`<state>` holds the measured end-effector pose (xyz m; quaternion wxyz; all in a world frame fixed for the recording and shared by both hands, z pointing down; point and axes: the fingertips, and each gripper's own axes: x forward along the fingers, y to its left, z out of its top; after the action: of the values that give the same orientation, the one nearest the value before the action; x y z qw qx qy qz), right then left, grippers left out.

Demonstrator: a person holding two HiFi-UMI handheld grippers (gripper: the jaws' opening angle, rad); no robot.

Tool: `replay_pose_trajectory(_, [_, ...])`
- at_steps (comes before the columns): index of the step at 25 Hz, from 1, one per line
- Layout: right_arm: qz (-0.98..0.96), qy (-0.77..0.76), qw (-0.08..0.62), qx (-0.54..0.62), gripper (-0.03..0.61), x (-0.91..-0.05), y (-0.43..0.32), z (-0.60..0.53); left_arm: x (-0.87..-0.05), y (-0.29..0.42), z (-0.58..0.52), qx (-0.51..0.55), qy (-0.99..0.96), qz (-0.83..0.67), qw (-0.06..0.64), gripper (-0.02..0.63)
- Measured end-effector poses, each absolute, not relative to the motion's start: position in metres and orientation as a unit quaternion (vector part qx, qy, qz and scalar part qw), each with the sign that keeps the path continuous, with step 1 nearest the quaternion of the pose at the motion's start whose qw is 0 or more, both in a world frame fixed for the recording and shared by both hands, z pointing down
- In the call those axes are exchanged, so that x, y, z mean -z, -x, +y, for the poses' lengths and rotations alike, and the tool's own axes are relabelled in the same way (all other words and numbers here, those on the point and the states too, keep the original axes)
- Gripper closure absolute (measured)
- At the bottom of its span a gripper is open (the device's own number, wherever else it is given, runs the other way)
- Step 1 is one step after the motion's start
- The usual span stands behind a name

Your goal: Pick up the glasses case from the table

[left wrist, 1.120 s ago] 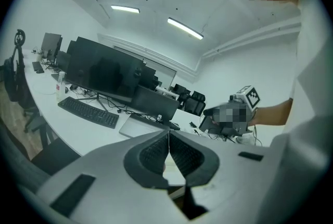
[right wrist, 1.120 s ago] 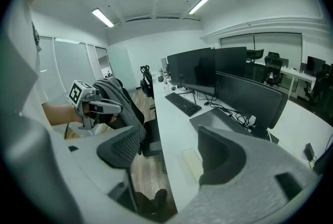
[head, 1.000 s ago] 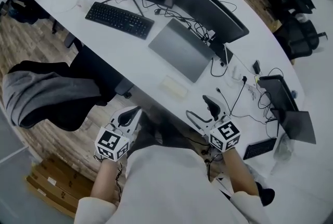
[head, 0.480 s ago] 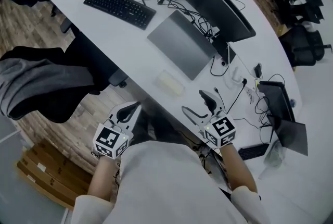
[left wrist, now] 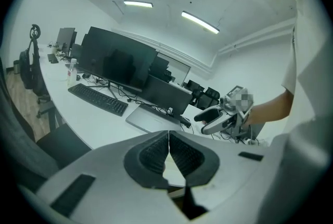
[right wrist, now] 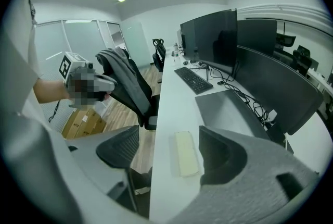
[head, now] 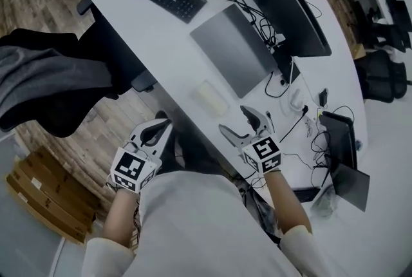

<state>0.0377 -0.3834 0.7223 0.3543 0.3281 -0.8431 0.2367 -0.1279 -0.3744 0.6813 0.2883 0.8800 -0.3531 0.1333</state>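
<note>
The glasses case [head: 211,97] lies flat on the white desk [head: 161,44], close to its near edge and just in front of a closed grey laptop [head: 237,55]. It is a pale, slim oblong. Its long axis runs parallel to the desk's edge, slanting from upper left to lower right in the head view. In the right gripper view the case [right wrist: 186,152] points lengthwise away from the camera, one short end towards the tool and the other towards the keyboard [right wrist: 193,79].

The right tool [head: 237,122] hangs over the desk's near edge, close to the case's nearer end but apart from it. Its jaws are spread wide with nothing gripped. In its own view the case shows in the gap ahead of the jaws, lying nearer the right-hand one. The bare right forearm [head: 284,198] reaches forward from a white sleeve, in line with the tool.

The left tool [head: 161,127] is held lower and to the left — off the desk, above the wooden floor [head: 96,134] beside a dark chair [head: 58,85] draped in grey cloth. Its jaws are pressed together on nothing, the ribbed pads [left wrist: 156,154] meeting in a thin seam. The left forearm [head: 119,218] is bent in near the body.
</note>
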Motion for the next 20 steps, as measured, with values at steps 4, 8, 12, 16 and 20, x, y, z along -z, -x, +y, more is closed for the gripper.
replay_pose_trajectory(4, [-0.84, -0.306, 0.378, -0.242, 0.221, -0.755, -0.036, -0.389, -0.693, 0.125, -0.376, -0.137, -0.876, -0.36, 0.292, 0.604])
replay_pose_trajectory(8, [-0.835, -0.284, 0.403, -0.245, 0.216, -0.788, -0.035, -0.392, -0.703, 0.12, -0.379, -0.141, -0.871, -0.364, 0.3, 0.604])
replay_pose_trajectory(12, [-0.829, -0.265, 0.424, -0.25, 0.213, -0.819, -0.033, -0.395, -0.709, 0.116, -0.38, -0.143, -0.865, -0.368, 0.308, 0.604])
replay_pose_trajectory(16, [-0.821, -0.25, 0.445, -0.256, 0.213, -0.85, -0.03, -0.398, -0.718, 0.113, -0.379, -0.144, -0.864, -0.369, 0.311, 0.604])
replay_pose_trajectory(20, [-0.81, -0.237, 0.467, -0.263, 0.213, -0.878, -0.031, -0.401, -0.73, 0.114, -0.38, -0.149, -0.862, -0.373, 0.309, 0.604])
